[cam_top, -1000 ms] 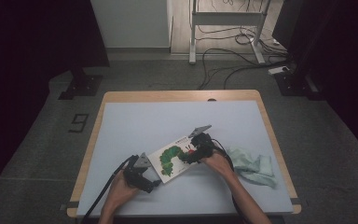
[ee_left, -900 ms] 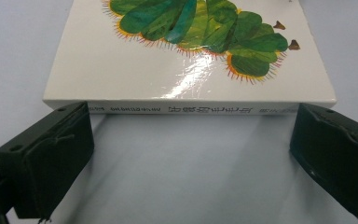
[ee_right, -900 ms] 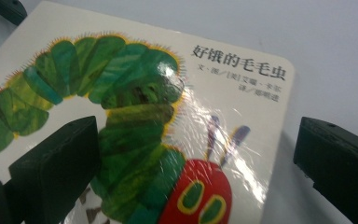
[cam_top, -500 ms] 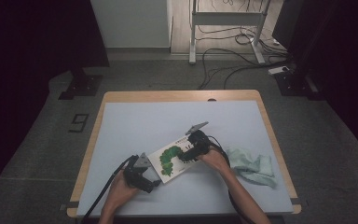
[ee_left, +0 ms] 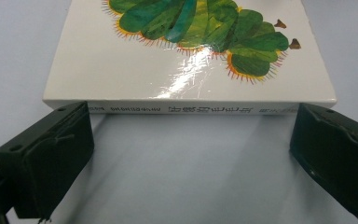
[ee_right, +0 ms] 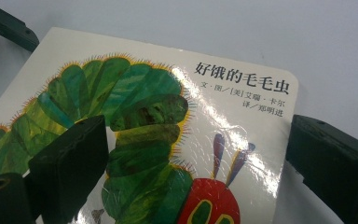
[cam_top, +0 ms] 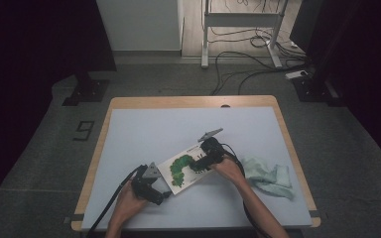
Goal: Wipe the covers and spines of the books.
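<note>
Btwn both tongs: book (cam_top: 186, 167) flat.

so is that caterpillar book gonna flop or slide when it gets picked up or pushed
The book looks like a thick board book with a square spine, so it will probably stay stiff rather than flop. Its cover is glossy, with glare across it, so the jaws might slip on it. It lies flat on the smooth table, so a push would likely slide it, not tip it.

High view looks down from above the table (cam_top: 144, 129); both gripper views sit close, sharing the book (cam_top: 184, 168)
</note>
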`<action>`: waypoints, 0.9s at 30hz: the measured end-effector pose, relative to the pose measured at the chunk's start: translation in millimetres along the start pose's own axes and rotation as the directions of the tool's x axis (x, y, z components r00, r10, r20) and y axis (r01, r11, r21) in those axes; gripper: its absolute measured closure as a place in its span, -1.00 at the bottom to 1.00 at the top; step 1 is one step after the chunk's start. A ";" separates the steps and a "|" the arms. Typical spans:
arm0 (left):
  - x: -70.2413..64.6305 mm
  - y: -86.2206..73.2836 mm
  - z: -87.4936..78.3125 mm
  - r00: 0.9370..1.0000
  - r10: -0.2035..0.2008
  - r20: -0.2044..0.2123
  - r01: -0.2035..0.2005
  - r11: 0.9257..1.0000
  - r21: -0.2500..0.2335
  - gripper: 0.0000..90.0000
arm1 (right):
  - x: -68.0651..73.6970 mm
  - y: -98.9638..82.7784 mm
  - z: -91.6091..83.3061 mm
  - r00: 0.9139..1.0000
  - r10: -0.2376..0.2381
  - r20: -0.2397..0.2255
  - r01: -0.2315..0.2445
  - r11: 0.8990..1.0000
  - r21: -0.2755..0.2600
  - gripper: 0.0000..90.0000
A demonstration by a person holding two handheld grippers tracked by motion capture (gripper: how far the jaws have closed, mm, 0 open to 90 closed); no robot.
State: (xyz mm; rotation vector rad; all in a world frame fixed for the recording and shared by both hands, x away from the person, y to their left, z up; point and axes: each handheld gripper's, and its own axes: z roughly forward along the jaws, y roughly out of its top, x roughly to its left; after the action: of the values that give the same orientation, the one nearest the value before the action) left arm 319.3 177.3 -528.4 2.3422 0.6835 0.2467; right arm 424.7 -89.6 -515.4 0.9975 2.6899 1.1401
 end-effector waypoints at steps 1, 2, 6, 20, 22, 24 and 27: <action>0.0 0.0 0.0 1.000 0.000 0.001 0.000 1.000 -0.001 -1.00 | -0.4 -0.2 0.8 1.000 0.000 -0.002 0.000 1.000 0.005 -0.88; -0.1 0.0 0.0 1.000 0.000 0.000 0.000 1.000 0.000 -1.00 | -0.8 -0.4 1.8 1.000 -0.006 0.000 0.006 1.000 0.000 -0.88; 0.0 0.0 0.1 1.000 0.000 0.000 0.000 1.000 -0.001 -1.00 | -1.6 1.7 7.4 0.999 -0.034 0.024 0.034 0.999 0.004 -0.87; -0.1 0.0 0.0 1.000 -0.001 0.000 0.001 1.000 -0.001 -1.00 | -5.8 5.8 -5.5 0.999 0.036 -0.035 -0.038 0.998 -0.049 -0.84; -0.1 0.0 0.0 1.000 0.000 0.000 0.000 1.000 0.000 -1.00 | -4.9 8.4 -10.7 0.999 0.031 -0.039 -0.034 0.997 -0.066 -0.83; -0.2 -0.1 0.1 1.000 -0.001 0.001 0.001 1.000 -0.002 -1.00 | -3.2 10.5 -14.9 0.999 0.031 -0.040 -0.035 0.996 -0.077 -0.82; -0.1 0.0 -0.1 1.000 0.000 0.000 0.000 1.000 0.000 -1.00 | -0.5 12.3 -20.2 0.999 0.029 -0.038 -0.033 0.996 -0.087 -0.81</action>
State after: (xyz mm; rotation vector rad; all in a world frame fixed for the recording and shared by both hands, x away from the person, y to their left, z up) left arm 319.2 177.3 -528.4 2.3426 0.6831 0.2470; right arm 426.0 -96.2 -492.7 1.0182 2.6354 1.2817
